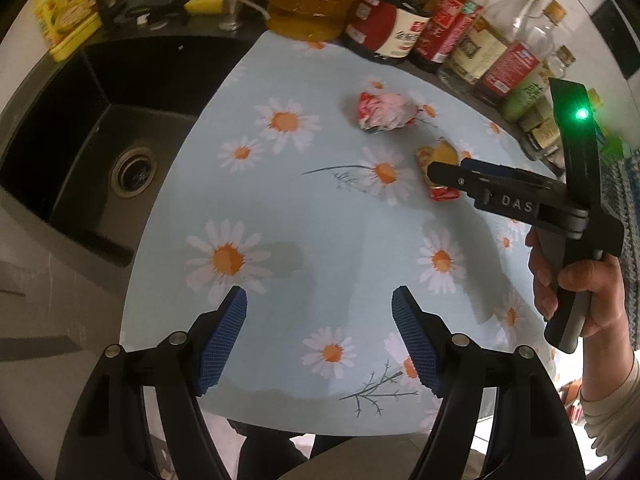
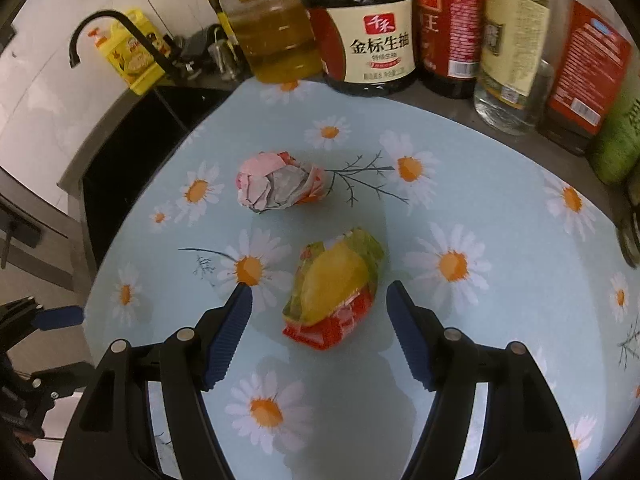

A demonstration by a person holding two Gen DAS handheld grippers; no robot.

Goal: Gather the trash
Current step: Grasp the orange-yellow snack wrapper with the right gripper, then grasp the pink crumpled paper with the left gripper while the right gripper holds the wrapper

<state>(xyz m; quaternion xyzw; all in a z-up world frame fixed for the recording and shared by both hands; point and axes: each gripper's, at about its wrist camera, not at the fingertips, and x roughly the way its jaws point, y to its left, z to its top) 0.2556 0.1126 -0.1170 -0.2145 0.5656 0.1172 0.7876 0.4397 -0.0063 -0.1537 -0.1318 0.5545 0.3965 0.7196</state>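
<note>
Step in hand, as I judge it: pick up the yellow wrapper point(image 2: 334, 300) with my right gripper point(image 2: 320, 296). The wrapper lies on the daisy cloth point(image 2: 500, 200), between my right pads point(image 2: 232, 328) but apart from both. The jaws stand moderately wide and hold nothing.

To do it well:
- Lower until the pad tips nearly meet the cloth.
- Keep the wrapper centred, so both pads land together.
- Close across its narrow width; crumpled foil will probably give, so squeeze through the slack.
- Avoid pinching the cloth.

The pink wad point(image 2: 280, 182) lies farther back, near the bottles point(image 2: 368, 32), untouched.

Pose: my right gripper points steeply down over the wrapper. My left gripper point(image 1: 320, 320) hangs over bare cloth beside the sink point(image 1: 80, 152), equally steep, jaws moderately wide and empty.
</note>
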